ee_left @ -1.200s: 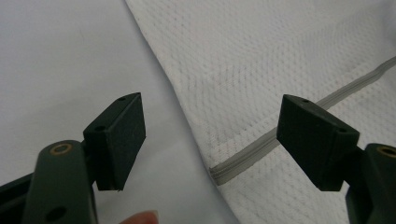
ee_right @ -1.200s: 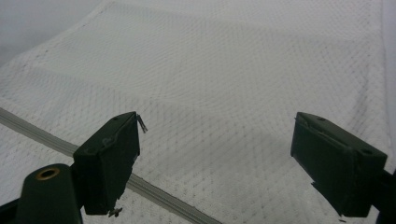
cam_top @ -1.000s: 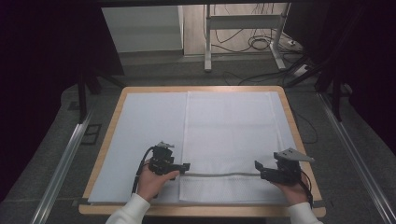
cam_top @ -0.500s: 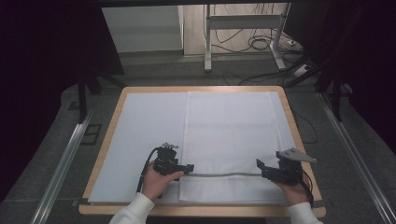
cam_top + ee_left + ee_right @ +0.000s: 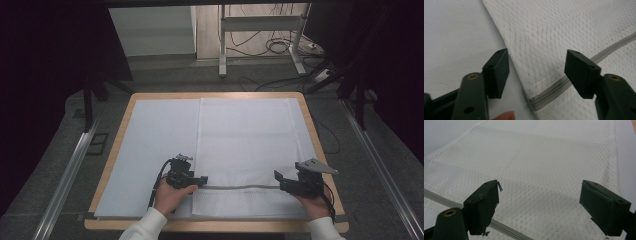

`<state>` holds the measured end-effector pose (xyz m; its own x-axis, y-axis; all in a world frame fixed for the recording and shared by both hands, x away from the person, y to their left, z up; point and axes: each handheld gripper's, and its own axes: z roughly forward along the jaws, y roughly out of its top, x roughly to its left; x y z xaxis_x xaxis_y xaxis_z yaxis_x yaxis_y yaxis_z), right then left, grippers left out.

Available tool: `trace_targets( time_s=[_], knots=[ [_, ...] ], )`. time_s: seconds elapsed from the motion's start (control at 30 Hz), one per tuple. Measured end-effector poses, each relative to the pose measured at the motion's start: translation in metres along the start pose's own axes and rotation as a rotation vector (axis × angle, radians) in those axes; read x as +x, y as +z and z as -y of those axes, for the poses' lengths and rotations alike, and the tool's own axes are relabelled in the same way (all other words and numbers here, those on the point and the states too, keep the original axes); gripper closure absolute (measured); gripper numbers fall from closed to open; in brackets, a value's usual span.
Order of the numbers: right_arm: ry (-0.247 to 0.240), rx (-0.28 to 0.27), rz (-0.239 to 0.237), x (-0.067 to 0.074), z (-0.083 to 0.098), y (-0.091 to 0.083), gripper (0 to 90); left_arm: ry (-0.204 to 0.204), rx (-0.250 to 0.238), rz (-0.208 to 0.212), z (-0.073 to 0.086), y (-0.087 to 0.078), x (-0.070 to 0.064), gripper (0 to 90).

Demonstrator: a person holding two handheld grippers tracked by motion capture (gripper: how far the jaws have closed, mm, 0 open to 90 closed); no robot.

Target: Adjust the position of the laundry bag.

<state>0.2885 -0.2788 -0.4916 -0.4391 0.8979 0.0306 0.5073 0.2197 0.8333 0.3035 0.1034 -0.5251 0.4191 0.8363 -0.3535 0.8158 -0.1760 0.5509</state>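
High view: white mesh bag [image 5: 247, 150] lies flat on the right half of the bench [image 5: 320, 150], over a pale sheet [image 5: 155, 145] that covers most of the top. A grey zipper [image 5: 240, 187] runs across the bag near its near edge, from the left gripper [image 5: 200, 179] to the right gripper [image 5: 278, 179]. In the left gripper view the zipper's closed end [image 5: 536, 103] sits at the bag's side edge, between the jaws but touched by neither pad; the jaws have just been closing, yet stand apart, with fabric and zipper below the gap. A fingertip [image 5: 504, 116] shows at the bottom. In the right gripper view the jaws stand wide apart over the mesh, nothing pressed between them, the zipper passing under the left-hand jaw. Judged progress: early. Both grippers are set at the zipper's two ends, but no grip is made; the seizing of the bag end, and whatever working of the zipper follows, is left. I cannot make out a slider. Against the earlier high-view frames, the left gripper has edged slightly toward the bag's edge; the right gripper and bag lie as before.
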Motion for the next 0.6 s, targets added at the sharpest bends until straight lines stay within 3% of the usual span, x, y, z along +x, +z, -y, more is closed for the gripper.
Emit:
trace_targets(
  time_s=[0.17, 0.23, 0.43, 0.6],
  knots=[
    [-0.001, 0.004, -0.002, 0.001, 0.0, 0.001, 15.5, 0.034, 0.008, -0.03, -0.003, 0.003, -0.004, 49.3],
    [-0.002, 0.004, -0.003, 0.002, 0.0, 0.001, 15.5, 0.058, 0.012, -0.063, -0.004, 0.005, -0.008, 54.5],
    [0.004, 0.002, -0.002, 0.002, -0.001, 0.001, 15.5, 0.106, 0.014, -0.125, -0.004, 0.008, -0.015, 60.2],
    [0.0, -0.001, 0.0, 0.002, -0.001, 0.001, 15.5, 0.103, 0.011, -0.132, -0.005, 0.008, -0.013, 70.9]
  ],
)
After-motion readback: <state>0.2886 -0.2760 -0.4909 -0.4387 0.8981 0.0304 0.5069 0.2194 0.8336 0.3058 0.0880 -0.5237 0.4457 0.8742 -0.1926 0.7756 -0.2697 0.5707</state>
